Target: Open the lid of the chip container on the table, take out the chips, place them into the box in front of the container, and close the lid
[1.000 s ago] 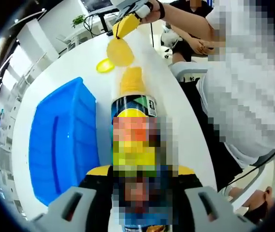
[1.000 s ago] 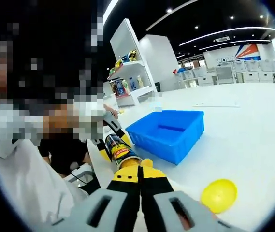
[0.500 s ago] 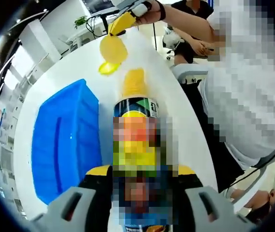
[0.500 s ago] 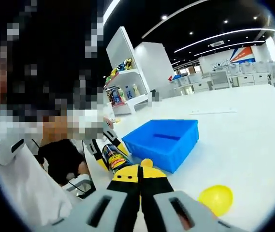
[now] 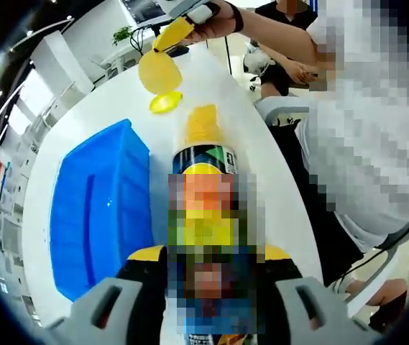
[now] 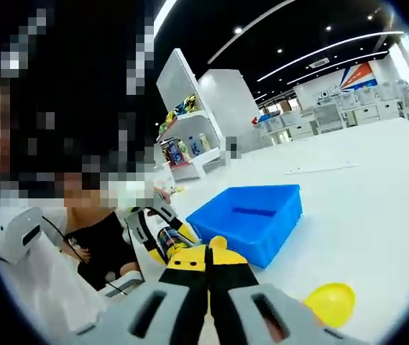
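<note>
- The left gripper (image 5: 204, 309) was clamped on the rigid chip container (image 5: 204, 215).
- The right gripper (image 6: 209, 269) pinched a thin, brittle chip (image 5: 159, 73); edge-holding lightly seemed wise.

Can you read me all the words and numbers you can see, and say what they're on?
No text here can be read for sure.
Chip container label: small print, too blurred to read.
Wall sign far back in the right gripper view: letters too small to read.
Packets on the shelf: too small to read.
</note>
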Demonstrator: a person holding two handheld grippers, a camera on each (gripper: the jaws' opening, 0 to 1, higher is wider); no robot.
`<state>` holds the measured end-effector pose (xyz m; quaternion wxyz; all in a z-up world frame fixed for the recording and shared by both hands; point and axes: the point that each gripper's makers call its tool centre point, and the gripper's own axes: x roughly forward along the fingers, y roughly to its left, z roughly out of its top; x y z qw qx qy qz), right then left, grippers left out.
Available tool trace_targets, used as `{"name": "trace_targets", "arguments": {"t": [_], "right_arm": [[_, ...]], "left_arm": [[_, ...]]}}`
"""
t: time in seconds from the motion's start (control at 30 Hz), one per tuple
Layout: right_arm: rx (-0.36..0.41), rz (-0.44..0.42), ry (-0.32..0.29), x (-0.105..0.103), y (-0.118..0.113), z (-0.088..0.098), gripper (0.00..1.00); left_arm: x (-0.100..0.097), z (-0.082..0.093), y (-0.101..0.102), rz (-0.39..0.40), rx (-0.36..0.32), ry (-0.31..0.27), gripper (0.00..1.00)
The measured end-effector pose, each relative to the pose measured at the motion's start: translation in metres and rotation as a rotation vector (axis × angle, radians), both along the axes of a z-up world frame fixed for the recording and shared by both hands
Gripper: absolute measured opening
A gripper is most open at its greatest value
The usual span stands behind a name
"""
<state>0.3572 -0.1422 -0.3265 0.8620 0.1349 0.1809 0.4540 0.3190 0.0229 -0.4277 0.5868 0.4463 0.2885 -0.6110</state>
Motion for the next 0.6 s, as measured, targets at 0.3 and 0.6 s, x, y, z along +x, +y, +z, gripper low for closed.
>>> {"name": "trace_targets", "arguments": {"t": [0.3, 0.6], "right_arm": [[0.017, -0.016, 0.031, 0.023, 0.011, 0.015, 0.01], [0.015, -0.005, 0.047, 0.047, 0.045, 0.023, 0.01]], "left_arm": [[0.001, 0.000, 0.005, 0.008, 0.009, -0.003, 0.48], [0.002, 0.000, 0.008, 0.014, 0.015, -0.007, 0.48]]}}
